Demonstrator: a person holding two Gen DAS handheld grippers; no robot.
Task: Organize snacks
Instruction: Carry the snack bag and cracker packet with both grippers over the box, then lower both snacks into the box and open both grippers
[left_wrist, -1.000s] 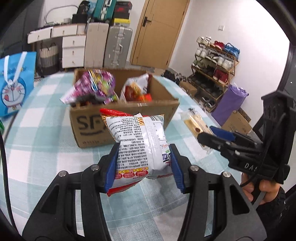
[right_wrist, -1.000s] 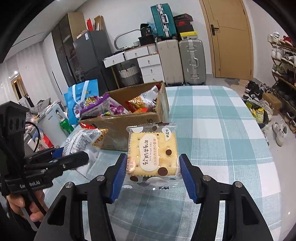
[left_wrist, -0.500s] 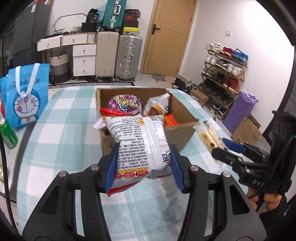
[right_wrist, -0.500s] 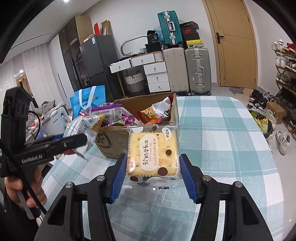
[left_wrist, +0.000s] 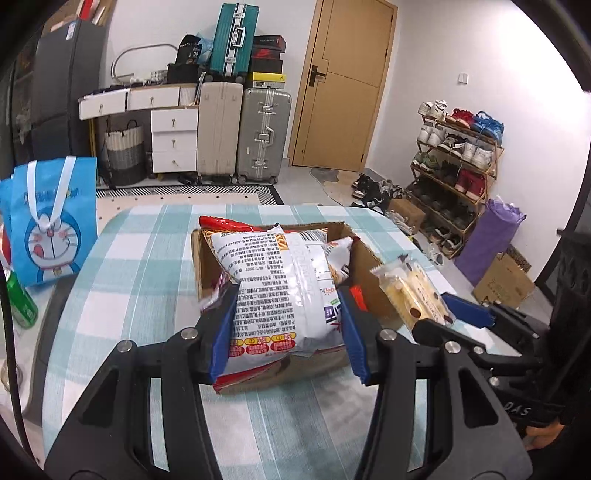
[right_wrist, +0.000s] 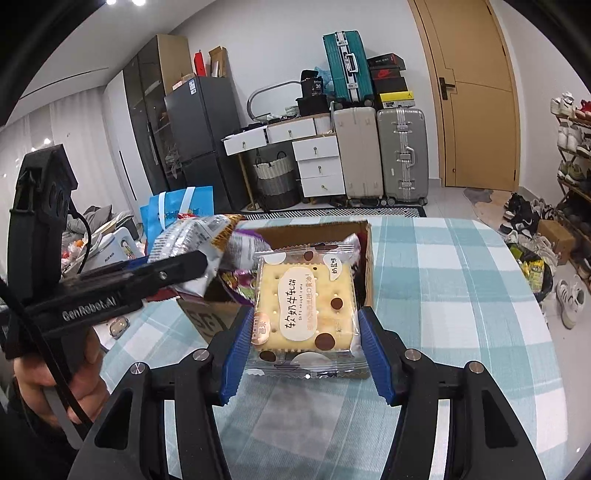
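Jaws of the left gripper (left_wrist: 286, 328) clamp a white printed snack bag (left_wrist: 280, 291) and those of the right gripper (right_wrist: 306, 350) a clear-wrapped cracker pack (right_wrist: 304, 308), both above the partly filled brown cardboard box (left_wrist: 364, 251), neither yet deposited.

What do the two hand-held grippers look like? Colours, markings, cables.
Both are black plastic with blue ribbed finger pads and silver pivot screws. Left hand-held gripper reads GenRobot.AI on its side, with a black cable looping off its body. Right hand-held gripper shows partial "DAS" lettering. Bare hands; sleeves unclear.
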